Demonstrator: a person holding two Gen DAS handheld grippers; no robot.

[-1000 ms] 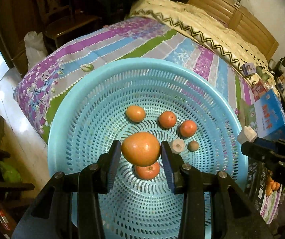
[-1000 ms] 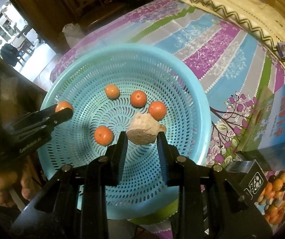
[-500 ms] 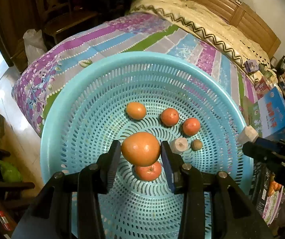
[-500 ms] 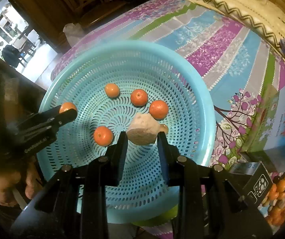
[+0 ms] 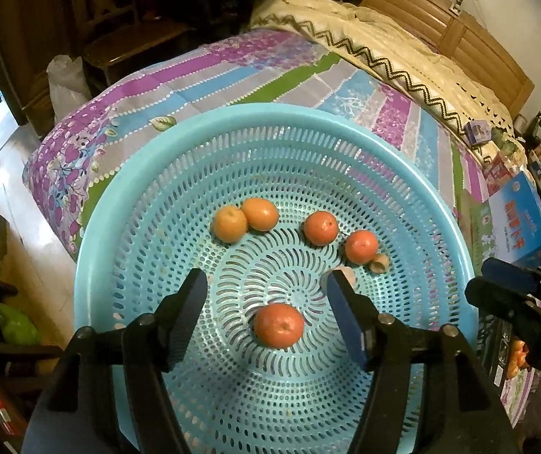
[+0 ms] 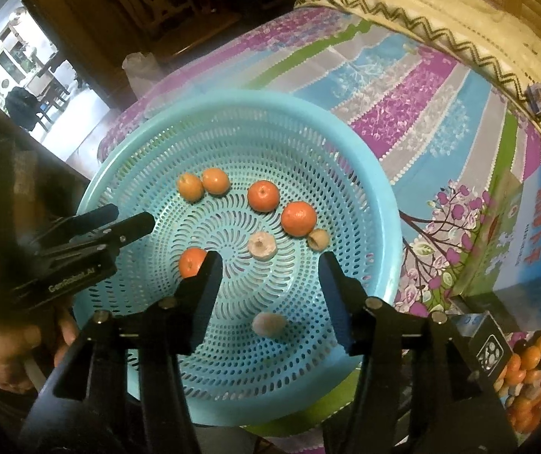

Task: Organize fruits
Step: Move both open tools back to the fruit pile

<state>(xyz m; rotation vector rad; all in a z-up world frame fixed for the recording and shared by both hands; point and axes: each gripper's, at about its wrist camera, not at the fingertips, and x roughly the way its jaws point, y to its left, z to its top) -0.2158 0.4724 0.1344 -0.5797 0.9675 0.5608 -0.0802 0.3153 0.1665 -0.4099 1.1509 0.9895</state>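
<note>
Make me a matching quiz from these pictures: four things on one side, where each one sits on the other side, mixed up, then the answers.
Things:
1. pale lump
2. pair of light oranges
3. blue box
4. small brown fruit

Places:
A. outside the basket, on the striped bedspread
B. touching each other at the basket's far left
C. tucked against a deep orange fruit
D. alone on the basket floor, nearest the right wrist camera

Pairs: 1-D, 2-B, 3-A, 4-C
</note>
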